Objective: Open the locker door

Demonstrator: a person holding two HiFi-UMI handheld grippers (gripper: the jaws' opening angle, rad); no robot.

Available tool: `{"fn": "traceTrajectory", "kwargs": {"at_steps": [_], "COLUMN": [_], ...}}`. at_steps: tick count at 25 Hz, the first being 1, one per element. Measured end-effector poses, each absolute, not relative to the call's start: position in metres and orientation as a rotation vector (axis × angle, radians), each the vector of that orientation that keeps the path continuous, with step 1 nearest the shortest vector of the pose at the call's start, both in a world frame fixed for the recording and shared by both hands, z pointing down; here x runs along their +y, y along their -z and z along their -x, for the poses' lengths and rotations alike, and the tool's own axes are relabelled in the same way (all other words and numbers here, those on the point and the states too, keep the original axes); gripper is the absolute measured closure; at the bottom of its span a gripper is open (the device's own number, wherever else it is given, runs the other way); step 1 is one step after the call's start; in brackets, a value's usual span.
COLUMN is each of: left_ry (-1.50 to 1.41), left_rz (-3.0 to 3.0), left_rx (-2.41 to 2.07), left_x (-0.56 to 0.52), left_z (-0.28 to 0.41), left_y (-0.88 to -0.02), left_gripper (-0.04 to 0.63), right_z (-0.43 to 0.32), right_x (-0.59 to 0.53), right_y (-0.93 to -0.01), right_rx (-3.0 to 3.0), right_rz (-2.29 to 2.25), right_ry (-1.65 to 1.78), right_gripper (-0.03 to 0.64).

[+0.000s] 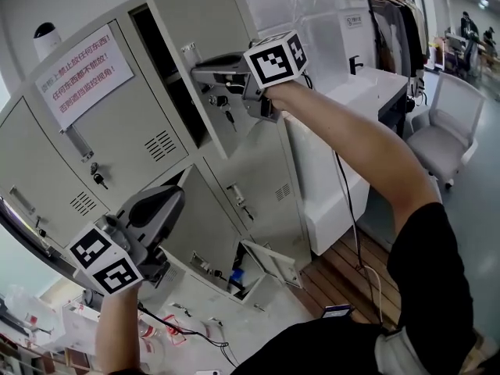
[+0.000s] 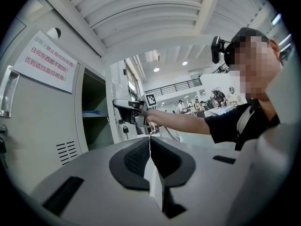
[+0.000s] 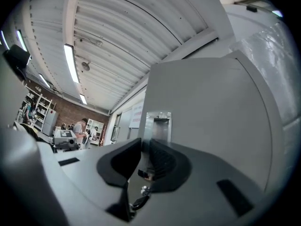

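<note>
The locker door (image 1: pixel 194 30) is in the upper row of the grey locker bank and stands swung out from its frame, so the dark compartment (image 1: pixel 160 69) behind it shows. The right tool (image 1: pixel 201 72) is clamped on the door's free edge, with only a narrow gap between its jaws. In the right gripper view the tool (image 3: pixel 145 154) has the door panel rising just beyond its pads, with a metal pull handle (image 3: pixel 158 125) right above them. Which lip of the door the pads bite on cannot be told. A key (image 1: pixel 229 118) hangs from the lock just under the grip. Holding at the edge farthest from the hinge probably gives the most leverage for the swing, and the outstretched arm suits drawing the door wider.

The left tool (image 1: pixel 170 203) is lower down in front of the locker bank, its jaws pressed together with nothing between them; it takes no part in the pull. Its own view (image 2: pixel 149 150) looks across at the open compartment and the other arm.

Further out, a paper notice (image 1: pixel 84 73) with red print is stuck on the neighbouring door, and a bottom locker (image 1: pixel 269 260) also stands ajar.
</note>
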State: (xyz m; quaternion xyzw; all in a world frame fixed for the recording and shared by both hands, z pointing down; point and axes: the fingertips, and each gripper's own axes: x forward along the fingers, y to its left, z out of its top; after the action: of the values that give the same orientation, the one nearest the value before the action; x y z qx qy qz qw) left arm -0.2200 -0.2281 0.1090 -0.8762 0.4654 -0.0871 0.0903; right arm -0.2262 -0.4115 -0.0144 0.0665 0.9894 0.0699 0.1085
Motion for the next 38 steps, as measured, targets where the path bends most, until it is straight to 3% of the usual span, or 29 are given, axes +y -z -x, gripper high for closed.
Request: {"fn": "traceTrajectory", "kwargs": {"at_steps": [21, 38], "left_ry": [0.29, 0.258], "left_rz": [2.658, 2.709], "left_rx": [1.345, 1.34], "left_x": [-0.249, -0.275], "left_z": [0.118, 0.13], "left_y": [-0.137, -0.145], "left_gripper": [0.577, 0.578], "right_z": [0.101, 0.072], "right_x": [-0.414, -0.433], "right_y": [0.011, 0.01], "right_rx": [2.757, 2.696], "right_rz": [-0.629, -0.843], "right_ry": [-0.13, -0.127], "right_gripper": [0.548, 0.552]}}
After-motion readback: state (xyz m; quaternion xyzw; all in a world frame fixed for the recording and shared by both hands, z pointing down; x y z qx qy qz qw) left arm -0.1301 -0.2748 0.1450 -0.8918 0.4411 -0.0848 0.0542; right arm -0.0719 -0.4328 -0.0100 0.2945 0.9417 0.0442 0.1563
